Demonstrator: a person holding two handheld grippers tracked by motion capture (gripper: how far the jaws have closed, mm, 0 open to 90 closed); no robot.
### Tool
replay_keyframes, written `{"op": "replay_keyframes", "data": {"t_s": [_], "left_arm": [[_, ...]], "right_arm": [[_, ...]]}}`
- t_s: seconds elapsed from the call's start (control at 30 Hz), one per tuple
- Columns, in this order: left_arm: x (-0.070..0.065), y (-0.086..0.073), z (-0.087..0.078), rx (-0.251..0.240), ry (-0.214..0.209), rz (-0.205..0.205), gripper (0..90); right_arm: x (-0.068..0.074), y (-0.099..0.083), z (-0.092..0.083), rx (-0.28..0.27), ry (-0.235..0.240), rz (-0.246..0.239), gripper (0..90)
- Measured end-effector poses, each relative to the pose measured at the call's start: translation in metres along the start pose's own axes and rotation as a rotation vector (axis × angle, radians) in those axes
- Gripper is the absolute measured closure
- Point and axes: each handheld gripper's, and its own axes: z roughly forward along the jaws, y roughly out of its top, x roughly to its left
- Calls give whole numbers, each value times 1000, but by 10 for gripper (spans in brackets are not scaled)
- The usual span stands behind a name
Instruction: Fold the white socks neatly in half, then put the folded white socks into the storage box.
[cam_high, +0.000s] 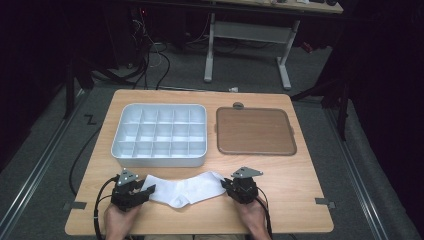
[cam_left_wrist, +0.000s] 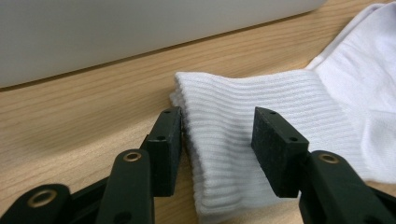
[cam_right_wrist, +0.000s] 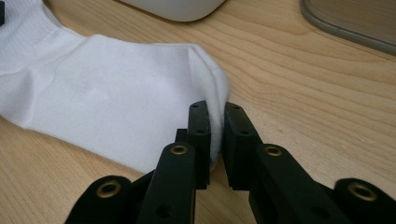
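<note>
1. My right claw (cam_right_wrist: 216, 122) pinches the toe of the white ribbed cotton sock (cam_high: 187, 189).
2. My left claw (cam_left_wrist: 218, 140) stands spread around its cuff.
3. The sock lies flat on the wooden table (cam_high: 295, 175), near the edge.

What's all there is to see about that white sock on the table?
The white sock looks like soft ribbed knit, lying flat and bent at the heel near the wooden table's front edge. The left gripper straddles its ribbed cuff with jaws apart; the right gripper pinches its toe end.
</note>
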Motion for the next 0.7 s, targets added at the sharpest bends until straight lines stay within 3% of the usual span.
{"op": "replay_keyframes", "data": {"t_s": [0.43, 0.7], "left_arm": [[-19, -6, 15, 30, -32, 19, 534], [-30, -8, 23, 49, -31, 45, 524]], "right_arm": [[-16, -9, -14, 2, -50, 15, 828], [-28, -12, -17, -10, -66, 29, 827]]}}
